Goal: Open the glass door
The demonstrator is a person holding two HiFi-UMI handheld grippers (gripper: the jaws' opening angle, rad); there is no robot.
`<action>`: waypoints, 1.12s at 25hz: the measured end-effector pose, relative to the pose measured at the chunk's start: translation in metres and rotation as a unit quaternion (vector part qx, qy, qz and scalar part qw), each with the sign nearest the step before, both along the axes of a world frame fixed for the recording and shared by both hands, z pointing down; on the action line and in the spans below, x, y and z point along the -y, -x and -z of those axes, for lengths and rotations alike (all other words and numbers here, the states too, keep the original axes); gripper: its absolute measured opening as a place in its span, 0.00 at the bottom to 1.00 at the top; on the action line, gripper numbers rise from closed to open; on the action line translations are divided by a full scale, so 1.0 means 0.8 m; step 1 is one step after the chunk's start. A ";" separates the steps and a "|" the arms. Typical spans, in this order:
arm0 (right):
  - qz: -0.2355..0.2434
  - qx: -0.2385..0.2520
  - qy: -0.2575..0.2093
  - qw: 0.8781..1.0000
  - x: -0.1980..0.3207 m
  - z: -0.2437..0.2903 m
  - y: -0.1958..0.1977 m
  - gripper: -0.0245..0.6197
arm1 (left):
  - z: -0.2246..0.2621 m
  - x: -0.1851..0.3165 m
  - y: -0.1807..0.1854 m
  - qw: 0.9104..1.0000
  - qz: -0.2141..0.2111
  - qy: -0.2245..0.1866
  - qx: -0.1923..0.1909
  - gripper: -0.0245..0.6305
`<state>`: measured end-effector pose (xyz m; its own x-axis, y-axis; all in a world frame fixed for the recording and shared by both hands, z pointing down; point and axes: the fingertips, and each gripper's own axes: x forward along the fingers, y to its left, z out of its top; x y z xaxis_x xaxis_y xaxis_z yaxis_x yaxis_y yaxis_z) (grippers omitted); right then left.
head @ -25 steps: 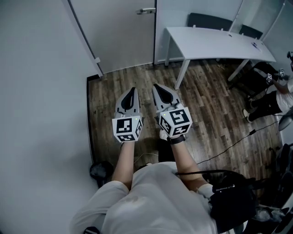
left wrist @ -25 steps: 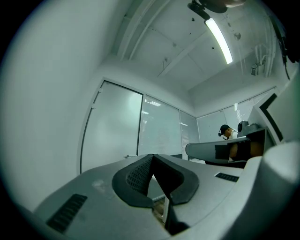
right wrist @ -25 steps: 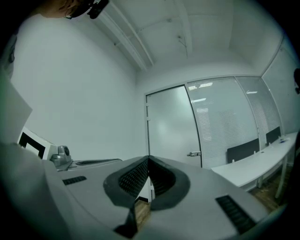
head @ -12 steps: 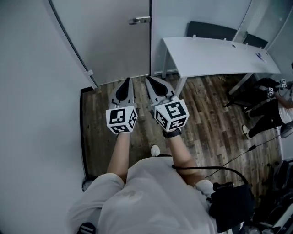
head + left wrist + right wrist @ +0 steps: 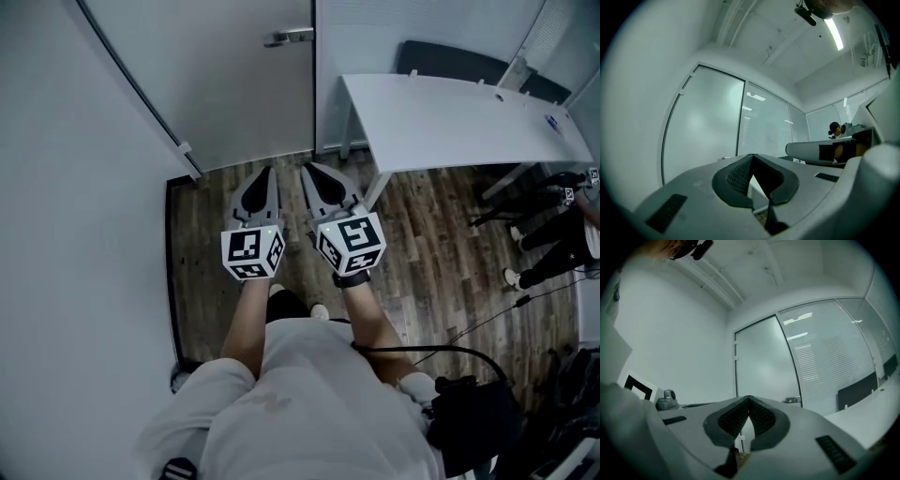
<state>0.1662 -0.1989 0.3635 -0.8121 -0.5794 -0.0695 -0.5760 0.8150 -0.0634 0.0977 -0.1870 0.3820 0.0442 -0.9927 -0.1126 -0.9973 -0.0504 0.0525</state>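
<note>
Your left gripper (image 5: pixel 264 178) and right gripper (image 5: pixel 315 174): both closed, empty, side by side, aimed at door (image 5: pixel 234 89), clear of handle (image 5: pixel 289 37).

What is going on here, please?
A person stands facing the glass door, holding a gripper in each hand. The left gripper and the right gripper are side by side, both shut and empty, pointing toward the door. The door handle is ahead of them, untouched, and the door looks closed. A white table stands to the right.
</note>
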 end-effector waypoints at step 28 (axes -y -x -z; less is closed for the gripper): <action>-0.084 -0.025 -0.029 0.996 0.478 0.006 0.267 0.04 | 0.012 0.472 0.289 0.998 -0.056 -0.022 0.004 0.04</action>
